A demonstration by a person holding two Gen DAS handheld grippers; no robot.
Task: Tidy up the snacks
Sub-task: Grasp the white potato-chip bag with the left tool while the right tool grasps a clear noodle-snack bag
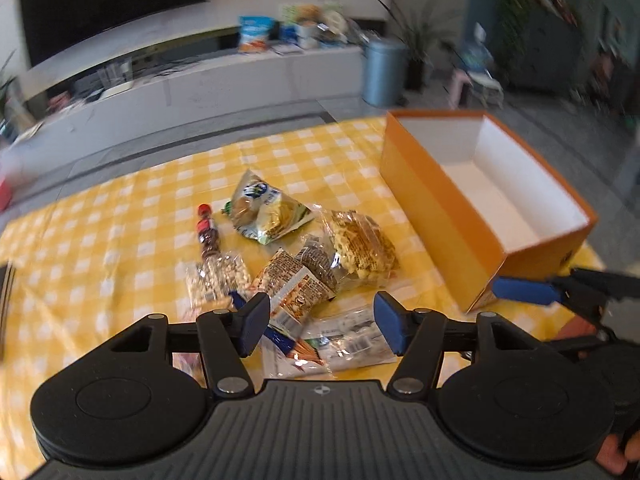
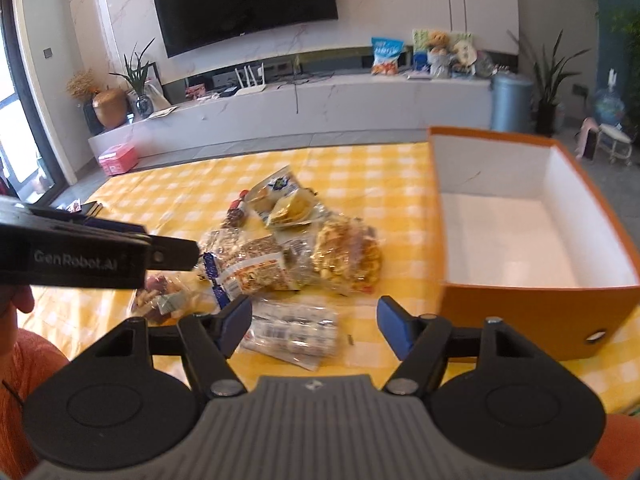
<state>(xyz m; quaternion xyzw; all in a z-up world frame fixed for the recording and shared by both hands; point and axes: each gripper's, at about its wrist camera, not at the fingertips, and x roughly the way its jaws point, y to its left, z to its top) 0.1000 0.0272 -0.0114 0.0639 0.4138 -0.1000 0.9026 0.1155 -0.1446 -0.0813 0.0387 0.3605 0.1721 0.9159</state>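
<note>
Yellow checked tablecloth [image 2: 360, 168], orange box [image 2: 536, 308], wall television [image 2: 244, 4]

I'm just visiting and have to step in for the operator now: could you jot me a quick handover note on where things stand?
Left hand-held gripper: open, empty, hovering over the near edge of the snack pile.
Right hand-held gripper: open, empty, above the clear packet nearest you.
Snacks: all loose in a pile on the yellow checked tablecloth, including a small red-capped bottle at the pile's left.
Orange box: open, on the right of the pile, nothing visible inside.
Done: nothing packed so far.
Left: move every snack into the box, probably starting with the nearest packet.
</note>
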